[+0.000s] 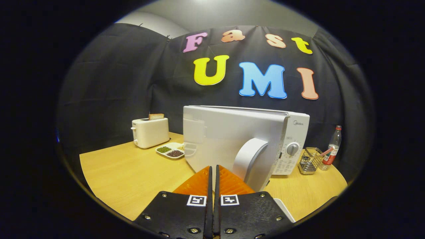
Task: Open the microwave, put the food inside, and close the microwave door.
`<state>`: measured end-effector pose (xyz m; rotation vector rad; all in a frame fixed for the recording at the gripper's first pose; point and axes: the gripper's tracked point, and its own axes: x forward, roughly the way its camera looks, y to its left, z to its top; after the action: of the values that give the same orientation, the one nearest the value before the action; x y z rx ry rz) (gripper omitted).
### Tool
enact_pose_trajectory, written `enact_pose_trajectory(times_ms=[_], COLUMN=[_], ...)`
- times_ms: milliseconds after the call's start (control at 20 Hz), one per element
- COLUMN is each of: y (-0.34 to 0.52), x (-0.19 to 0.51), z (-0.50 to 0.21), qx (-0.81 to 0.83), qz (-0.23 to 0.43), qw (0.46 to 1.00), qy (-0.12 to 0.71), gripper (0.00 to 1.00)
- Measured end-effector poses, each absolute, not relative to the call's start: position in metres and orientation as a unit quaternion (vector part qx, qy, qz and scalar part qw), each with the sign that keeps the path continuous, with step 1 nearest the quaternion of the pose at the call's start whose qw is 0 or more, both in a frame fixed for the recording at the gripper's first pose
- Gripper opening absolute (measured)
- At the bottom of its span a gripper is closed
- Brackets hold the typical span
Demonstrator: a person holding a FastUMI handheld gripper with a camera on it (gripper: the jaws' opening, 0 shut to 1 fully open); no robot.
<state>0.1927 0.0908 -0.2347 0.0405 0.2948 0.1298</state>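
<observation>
While our gripper (213, 172) rides with fingers together, we judge the microwave door (229, 139) stiff, best pushed beside its handle (249, 157) at one o'clock.

White microwave (245, 139) upright on wooden tabletop, just ahead of fingertips. Door (229, 139) swung partly open, outer face turned toward claw, curved vertical handle (250, 157) just ahead and slightly right of tips. Control panel with round knob (292, 149) beyond door, to right. Divided white food tray (171, 151) with dark and green portions ahead-left, partly hidden behind door edge.
</observation>
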Motion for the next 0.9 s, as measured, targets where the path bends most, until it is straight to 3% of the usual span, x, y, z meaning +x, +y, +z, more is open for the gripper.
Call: enact_pose_trajectory(times_ms=[400, 900], y=[0.016, -0.013], x=[0.245, 0.307], z=[-0.247, -0.258], qx=[0.029, 0.002], qz=[-0.025, -0.070], qw=[0.988, 0.986], qy=[0.152, 0.154], gripper=[0.02, 0.02])
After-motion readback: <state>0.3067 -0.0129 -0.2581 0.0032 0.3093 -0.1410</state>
